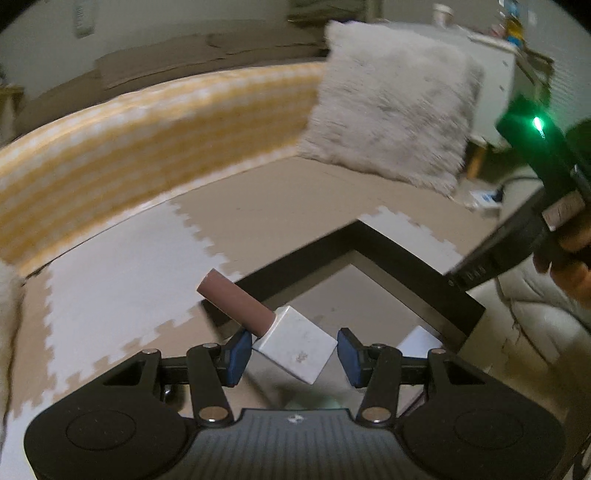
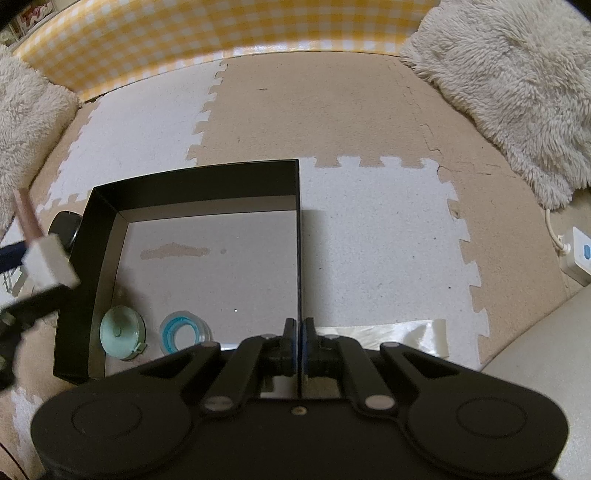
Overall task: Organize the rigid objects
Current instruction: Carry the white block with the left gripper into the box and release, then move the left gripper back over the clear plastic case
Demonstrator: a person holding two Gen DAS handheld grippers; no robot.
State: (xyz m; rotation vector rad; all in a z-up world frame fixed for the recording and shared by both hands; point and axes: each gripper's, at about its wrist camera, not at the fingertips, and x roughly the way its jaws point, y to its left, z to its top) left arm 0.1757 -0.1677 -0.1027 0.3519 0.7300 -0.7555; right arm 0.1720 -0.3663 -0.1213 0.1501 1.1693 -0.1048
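While the left hand-held gripper (image 1: 294,352) hangs above the foam floor mat (image 2: 376,243), its blue pads clamp a white square-capped bottle (image 1: 295,349) whose brown cylinder points toward 10 o'clock in the left wrist view. Just past it, at 1 o'clock, runs the corner of the black box (image 2: 192,184), an open tray with thin upright walls.

The right hand-held gripper (image 2: 299,338) is pinched shut on the box's right wall, the thin black edge passing straight between its pads at 6 o'clock in the right wrist view. A pale green round case (image 2: 122,332) and a blue-ringed clear disc (image 2: 184,332) lie side by side against the box's near wall, at about 7 o'clock; the rest of the grey box floor lies bare. In that view the held bottle shows blurred at 9 o'clock, outside the box's left wall.

Open mat spreads from the box's far edge to the yellow checked border (image 2: 221,29) at 12 o'clock. Shaggy cushions (image 2: 517,85) close the corners at 2 and 10 o'clock; a white power strip (image 2: 580,254) lies at 3 o'clock.
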